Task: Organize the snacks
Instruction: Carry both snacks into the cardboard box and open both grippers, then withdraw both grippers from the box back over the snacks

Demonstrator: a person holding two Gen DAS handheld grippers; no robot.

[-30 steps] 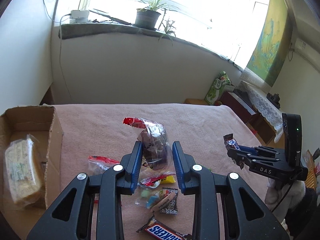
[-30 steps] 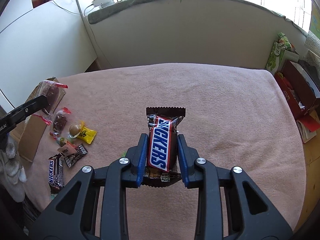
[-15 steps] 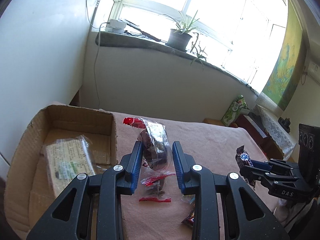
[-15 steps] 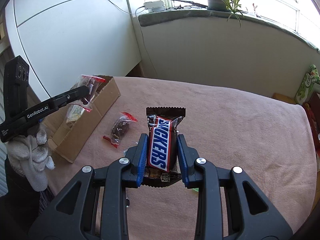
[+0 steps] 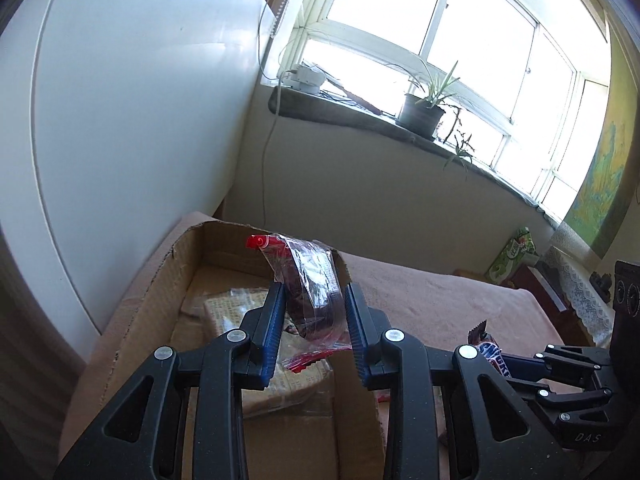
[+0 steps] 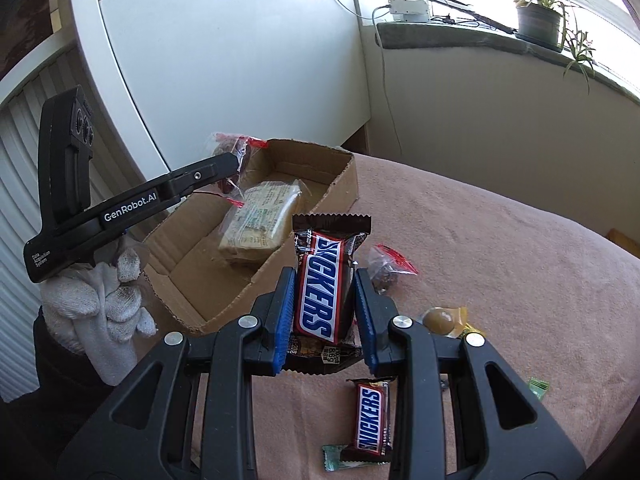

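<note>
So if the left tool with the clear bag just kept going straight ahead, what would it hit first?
Probably the cardboard box: the left tool, shut on the clear bag, points over the open box toward its far wall. Depth is unclear, so it might pass above the rim.

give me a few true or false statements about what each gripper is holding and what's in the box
1. The right gripper grips a Snickers bar. True.
2. The left gripper is empty. False: it holds a clear red-edged snack bag.
3. The cardboard box is empty. False: a wrapped beige packet lies inside.
4. A second Snickers bar lies on the pink cloth. True.
</note>
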